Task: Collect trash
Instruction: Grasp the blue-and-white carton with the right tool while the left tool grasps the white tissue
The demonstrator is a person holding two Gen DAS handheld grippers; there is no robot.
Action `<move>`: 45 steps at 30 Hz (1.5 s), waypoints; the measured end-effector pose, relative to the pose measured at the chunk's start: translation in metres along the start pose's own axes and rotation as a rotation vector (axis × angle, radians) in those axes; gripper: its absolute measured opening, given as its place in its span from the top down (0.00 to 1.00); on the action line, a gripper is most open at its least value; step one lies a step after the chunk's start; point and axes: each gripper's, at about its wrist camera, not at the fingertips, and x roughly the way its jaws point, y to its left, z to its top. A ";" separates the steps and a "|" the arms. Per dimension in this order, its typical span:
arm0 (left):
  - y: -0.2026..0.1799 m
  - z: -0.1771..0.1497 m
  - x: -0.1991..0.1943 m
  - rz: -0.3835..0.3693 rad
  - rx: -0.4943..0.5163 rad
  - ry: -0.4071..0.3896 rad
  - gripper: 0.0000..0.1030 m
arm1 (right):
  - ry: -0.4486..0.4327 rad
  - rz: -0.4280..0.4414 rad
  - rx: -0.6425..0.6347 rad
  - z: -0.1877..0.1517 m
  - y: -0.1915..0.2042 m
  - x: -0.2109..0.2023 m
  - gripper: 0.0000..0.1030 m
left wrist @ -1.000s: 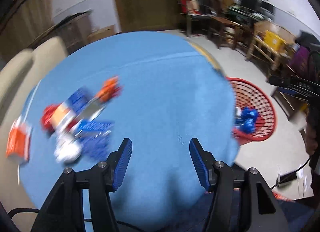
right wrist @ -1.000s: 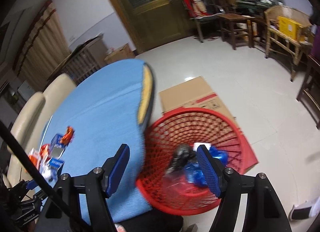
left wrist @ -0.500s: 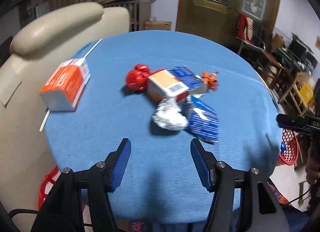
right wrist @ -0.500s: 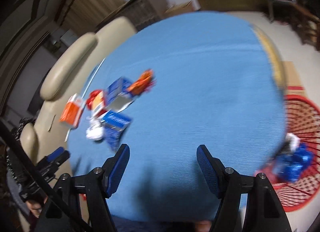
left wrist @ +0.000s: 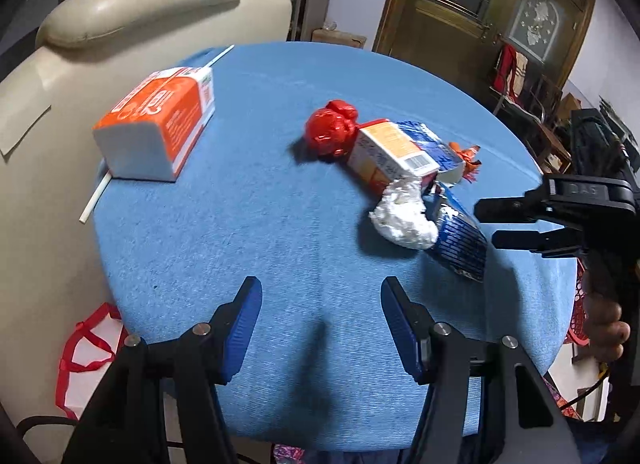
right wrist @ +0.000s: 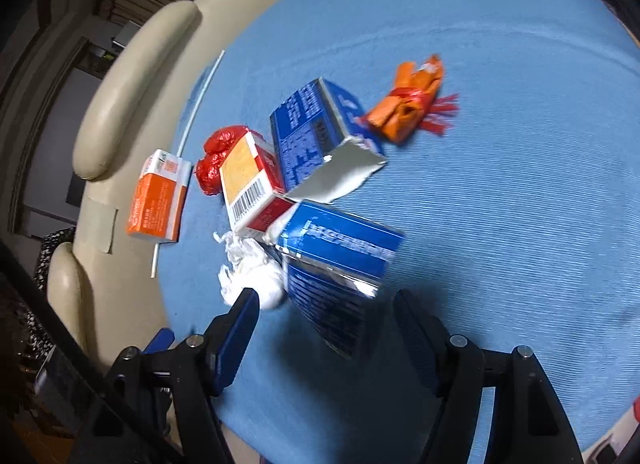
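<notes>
my left gripper [left wrist: 321, 322] hangs spread wide and empty over the near part of a round table covered in blue cloth [left wrist: 248, 223]. ahead and to its right lies a crumpled white tissue wad [left wrist: 402, 215], touching a flattened blue carton [left wrist: 460, 242] beside it. just past the wad sit a small orange-and-white box with a barcode [left wrist: 390, 155] and a crumpled red wrapper [left wrist: 332, 131]. far to the front left, well apart from that heap, an orange-and-white carton [left wrist: 158, 123] lies on its side over a white straw [left wrist: 94, 199].

my right gripper [right wrist: 326, 324] is spread open too, holding nothing, with the lower end of the blue carton [right wrist: 336, 268] between its fingers and the tissue wad [right wrist: 252, 276] by its left fingertip. further out are another blue carton [right wrist: 316, 131] and an orange wrapper tied in red [right wrist: 408, 103].

beyond the table stand a cream leather sofa [left wrist: 132, 11] and a wooden glass-panelled door [left wrist: 480, 3]; a red mesh basket [left wrist: 578, 304] peeks out at the table's right edge.
</notes>
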 end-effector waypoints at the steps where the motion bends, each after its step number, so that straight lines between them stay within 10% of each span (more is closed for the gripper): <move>1: 0.004 0.000 0.000 -0.003 -0.010 0.001 0.39 | 0.005 -0.024 -0.001 0.002 0.004 0.005 0.29; 17: 0.018 0.000 -0.008 -0.013 -0.024 -0.007 0.39 | -0.054 -0.270 -0.031 0.019 0.060 0.068 0.24; 34: -0.046 0.031 0.025 -0.129 0.050 0.051 0.29 | -0.153 -0.237 -0.051 0.003 0.027 0.045 0.37; 43: -0.065 0.036 0.060 -0.067 0.039 0.090 0.29 | -0.240 -0.211 -0.037 -0.009 0.006 0.018 0.37; 45: -0.067 0.035 0.065 -0.064 0.046 0.098 0.45 | -0.250 -0.204 -0.027 -0.014 -0.003 0.008 0.37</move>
